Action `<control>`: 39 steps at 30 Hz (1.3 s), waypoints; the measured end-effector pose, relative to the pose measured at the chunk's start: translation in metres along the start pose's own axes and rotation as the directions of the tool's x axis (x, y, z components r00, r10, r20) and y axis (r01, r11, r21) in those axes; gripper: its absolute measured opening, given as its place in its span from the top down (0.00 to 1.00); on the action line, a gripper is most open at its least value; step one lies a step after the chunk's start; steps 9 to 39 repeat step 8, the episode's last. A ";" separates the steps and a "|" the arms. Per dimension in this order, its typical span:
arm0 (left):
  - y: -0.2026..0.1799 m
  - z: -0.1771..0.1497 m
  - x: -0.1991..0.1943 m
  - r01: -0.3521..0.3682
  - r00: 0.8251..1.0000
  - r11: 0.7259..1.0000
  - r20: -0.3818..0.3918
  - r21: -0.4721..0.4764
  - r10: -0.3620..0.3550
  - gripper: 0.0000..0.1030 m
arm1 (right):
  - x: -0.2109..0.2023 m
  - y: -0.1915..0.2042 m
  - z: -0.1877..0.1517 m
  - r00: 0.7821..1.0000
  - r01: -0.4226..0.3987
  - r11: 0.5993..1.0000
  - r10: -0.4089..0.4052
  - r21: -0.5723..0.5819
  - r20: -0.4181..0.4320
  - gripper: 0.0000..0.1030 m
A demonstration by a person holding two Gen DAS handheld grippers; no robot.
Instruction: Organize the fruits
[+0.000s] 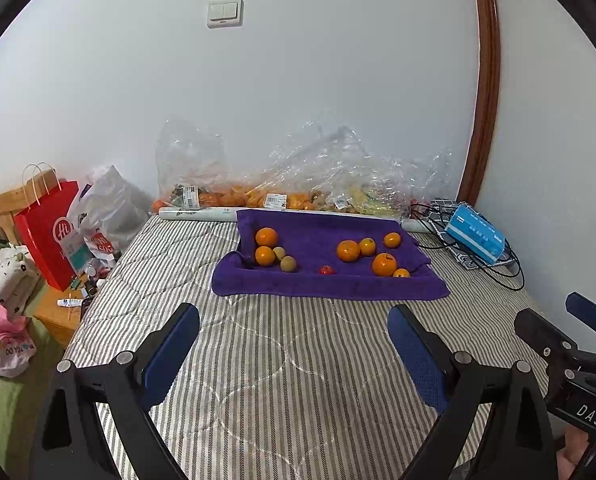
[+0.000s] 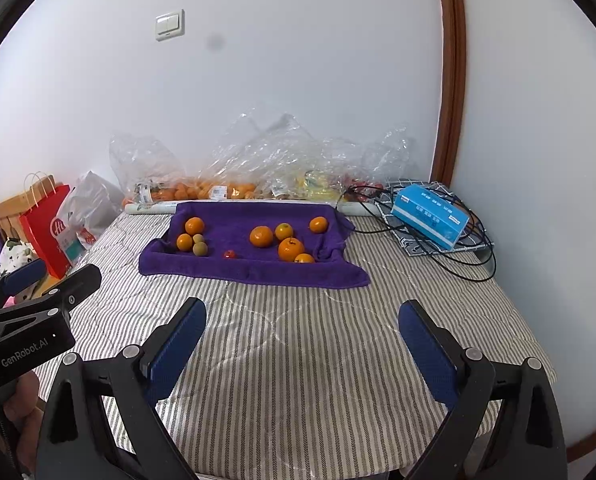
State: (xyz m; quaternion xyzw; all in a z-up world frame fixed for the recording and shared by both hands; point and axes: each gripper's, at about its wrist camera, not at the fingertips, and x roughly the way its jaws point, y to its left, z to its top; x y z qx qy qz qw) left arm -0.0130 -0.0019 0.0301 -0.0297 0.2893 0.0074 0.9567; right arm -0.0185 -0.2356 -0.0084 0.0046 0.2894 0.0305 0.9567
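Both claws, left claw (image 1: 293,354) and right claw (image 2: 302,354), are hovering wide open and empty while the oranges (image 1: 348,251), lying mid-frame on the purple towel (image 1: 330,284), are looking round, firm yet bruisable, calling for gentle grips across their middles.

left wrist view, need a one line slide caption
Open left gripper hovers over a striped bed, facing oranges and a small red fruit on a purple towel.

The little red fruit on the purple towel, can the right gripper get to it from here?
Probably yes. The right gripper is open, and only bare striped bedding lies between it and the red fruit, which sits apart from the other fruit near the towel's front edge.
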 end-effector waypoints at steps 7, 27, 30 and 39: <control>0.001 0.000 -0.001 0.002 1.000 1.000 0.001 -0.003 -0.002 0.07 | -0.001 0.000 0.000 1.000 -0.001 1.000 0.001 -0.002 0.002 0.07; 0.001 0.001 -0.002 0.003 1.000 1.000 0.000 -0.002 -0.003 0.07 | 0.000 0.001 0.000 1.000 -0.001 1.000 0.001 -0.002 0.002 0.07; 0.001 0.001 -0.002 0.003 1.000 1.000 0.000 -0.002 -0.003 0.07 | 0.000 0.001 0.000 1.000 -0.001 1.000 0.001 -0.002 0.002 0.07; 0.001 0.001 -0.002 0.003 1.000 1.000 0.000 -0.002 -0.003 0.07 | 0.000 0.001 0.000 1.000 -0.001 1.000 0.001 -0.002 0.002 0.07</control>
